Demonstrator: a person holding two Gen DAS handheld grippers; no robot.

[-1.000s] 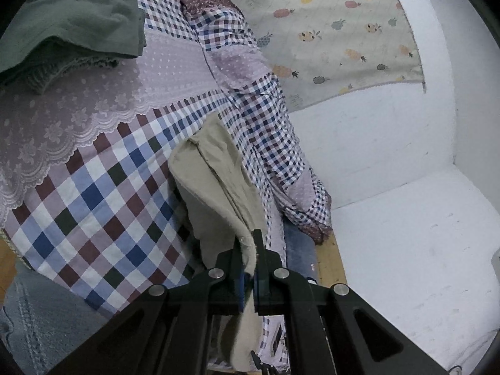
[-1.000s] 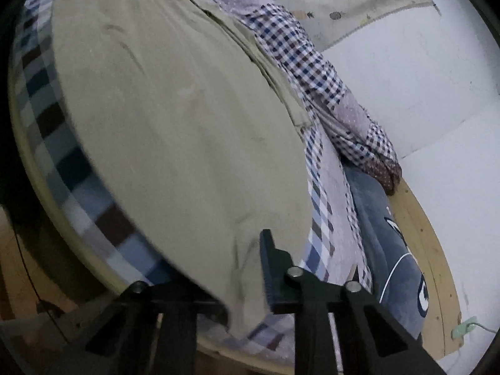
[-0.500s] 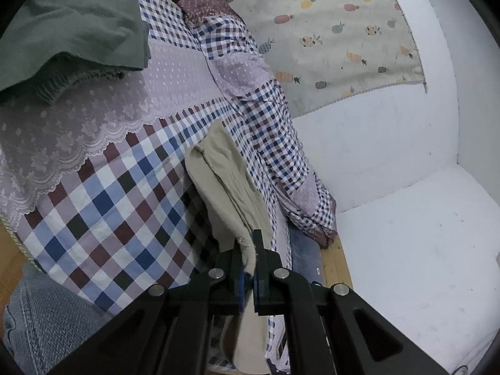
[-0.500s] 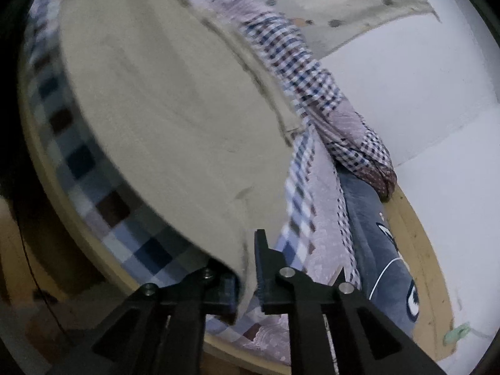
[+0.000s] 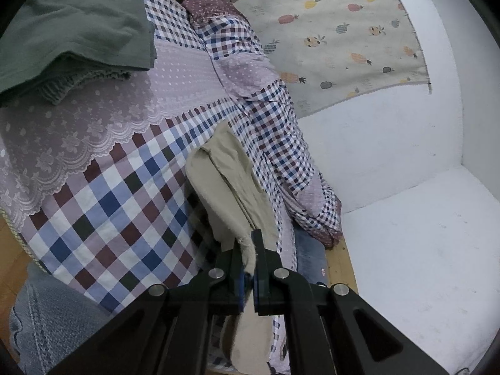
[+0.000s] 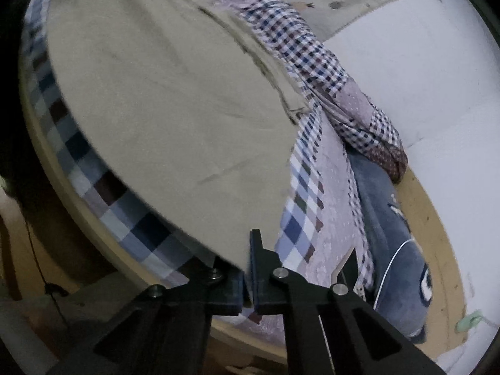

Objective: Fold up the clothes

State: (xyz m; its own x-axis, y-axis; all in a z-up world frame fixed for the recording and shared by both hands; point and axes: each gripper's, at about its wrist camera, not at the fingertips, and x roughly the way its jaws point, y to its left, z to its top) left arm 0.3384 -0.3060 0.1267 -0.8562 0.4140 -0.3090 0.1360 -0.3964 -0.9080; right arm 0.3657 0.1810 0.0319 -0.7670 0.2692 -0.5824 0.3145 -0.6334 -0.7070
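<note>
The left claw (image 5: 248, 259) is clamped on a corner of the beige trousers (image 5: 228, 181), which stretch away over the checked bed (image 5: 103, 206). The right claw (image 6: 248, 265) pinches their near edge.

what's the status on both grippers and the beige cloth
Left gripper shut on beige cloth. Right gripper shut on same cloth's edge. Cloth lies across checked bedspread. Green clothes well clear.

Left hand-held gripper (image 5: 249, 251) has its jaws clamped on beige cloth (image 5: 228, 184); right hand-held gripper (image 6: 247, 262) likewise pinches the cloth's edge
</note>
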